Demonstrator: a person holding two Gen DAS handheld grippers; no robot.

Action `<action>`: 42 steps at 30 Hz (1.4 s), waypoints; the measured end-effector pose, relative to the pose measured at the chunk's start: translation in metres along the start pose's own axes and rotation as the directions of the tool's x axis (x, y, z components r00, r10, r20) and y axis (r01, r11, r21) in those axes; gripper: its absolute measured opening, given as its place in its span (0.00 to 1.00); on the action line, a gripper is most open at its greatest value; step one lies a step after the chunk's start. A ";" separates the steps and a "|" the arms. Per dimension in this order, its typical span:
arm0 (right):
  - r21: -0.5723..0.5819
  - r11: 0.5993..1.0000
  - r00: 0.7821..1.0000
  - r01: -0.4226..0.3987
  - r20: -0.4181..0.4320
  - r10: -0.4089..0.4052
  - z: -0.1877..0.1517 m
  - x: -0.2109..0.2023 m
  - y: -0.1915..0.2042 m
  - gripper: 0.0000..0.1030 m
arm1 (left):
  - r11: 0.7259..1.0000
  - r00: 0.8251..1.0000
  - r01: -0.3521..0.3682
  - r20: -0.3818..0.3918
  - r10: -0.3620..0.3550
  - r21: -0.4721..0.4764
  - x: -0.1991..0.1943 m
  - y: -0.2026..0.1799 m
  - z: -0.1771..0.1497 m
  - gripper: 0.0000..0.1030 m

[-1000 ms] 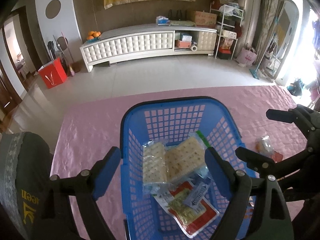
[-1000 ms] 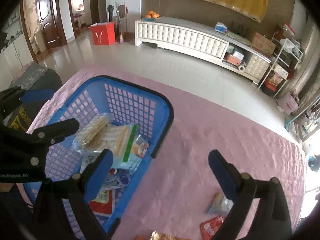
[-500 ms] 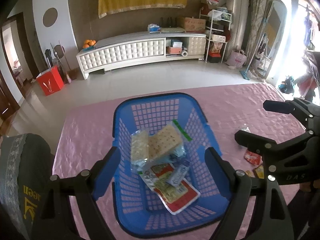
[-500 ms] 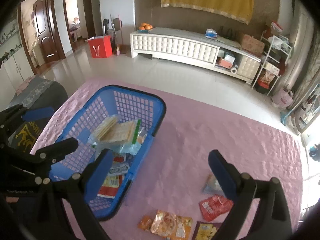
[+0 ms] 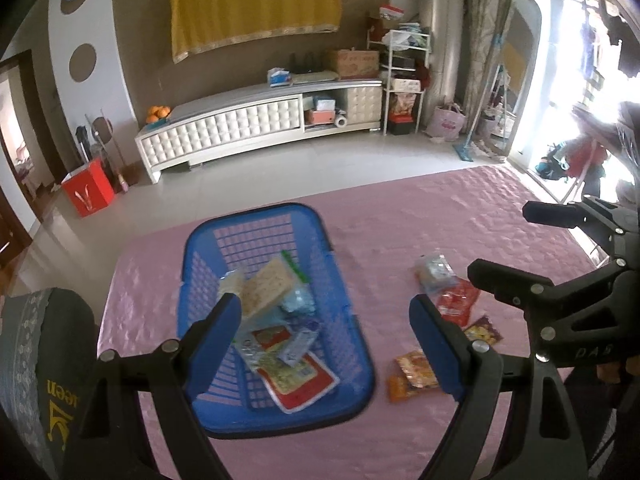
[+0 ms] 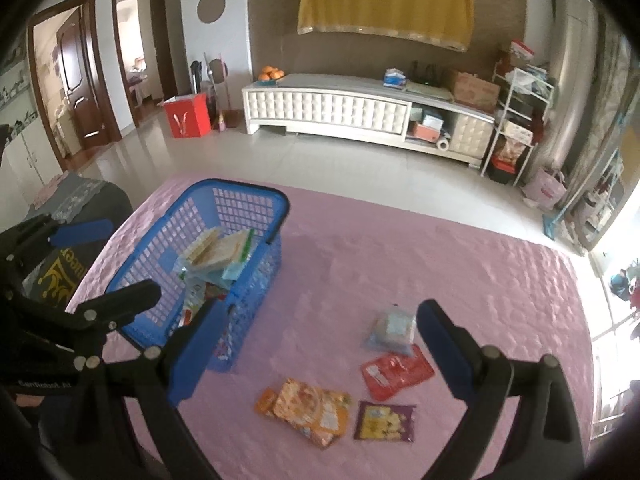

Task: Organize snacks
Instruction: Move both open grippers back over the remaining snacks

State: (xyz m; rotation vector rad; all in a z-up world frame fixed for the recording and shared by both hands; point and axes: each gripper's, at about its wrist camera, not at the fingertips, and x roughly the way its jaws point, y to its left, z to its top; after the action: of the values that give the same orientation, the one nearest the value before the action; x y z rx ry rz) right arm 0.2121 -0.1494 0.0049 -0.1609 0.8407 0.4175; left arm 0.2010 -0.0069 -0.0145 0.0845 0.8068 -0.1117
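A blue plastic basket [image 5: 200, 248] [image 6: 256, 200] stands on the pink tablecloth and holds a cracker pack [image 5: 266, 286], a red-edged packet [image 5: 296, 376] and other snacks. My left gripper [image 5: 324, 344] hangs open and empty above the basket's near right side. To the basket's right lie a clear bag [image 6: 392, 330], a red pouch [image 6: 396, 370], an orange packet [image 6: 310, 410] and a purple packet [image 6: 384, 422]. My right gripper [image 6: 318, 354] hovers open above those loose snacks, holding nothing; it also shows in the left wrist view as the right gripper [image 5: 516, 248].
The pink tablecloth [image 6: 460, 272] ends at a far edge over a tiled floor. A dark chair back with yellow lettering [image 5: 36, 360] stands at the table's left. A white cabinet [image 6: 340, 108] and a red box [image 6: 186, 116] sit by the far wall.
Both grippers have pulled back and risen, so the basket looks smaller and farther. The loose snacks to its right have come into view. Both jaws stayed open.
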 end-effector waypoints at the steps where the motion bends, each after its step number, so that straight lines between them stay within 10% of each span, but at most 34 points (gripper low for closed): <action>1: 0.010 1.000 1.000 -0.007 0.003 0.007 -0.003 -0.004 -0.005 0.95 | 1.000 1.000 0.007 0.006 -0.007 0.007 -0.002 -0.006 0.000 0.82; 28: 0.100 0.995 0.993 -0.003 -0.121 0.015 -0.096 0.016 -0.112 0.95 | 0.994 0.988 0.109 -0.117 -0.105 0.031 0.064 -0.123 -0.041 0.82; 42: -0.251 0.956 0.958 -0.150 -0.276 0.078 -0.145 0.074 -0.085 0.95 | 0.997 0.976 0.046 -0.211 -0.059 -0.066 0.104 -0.135 -0.109 0.82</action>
State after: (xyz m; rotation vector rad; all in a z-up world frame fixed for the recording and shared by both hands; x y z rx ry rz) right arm 0.1919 -0.2484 -0.1490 -0.4289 1.0565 0.6301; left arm 0.1769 -0.1346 -0.1693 0.0176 1.0268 -0.1299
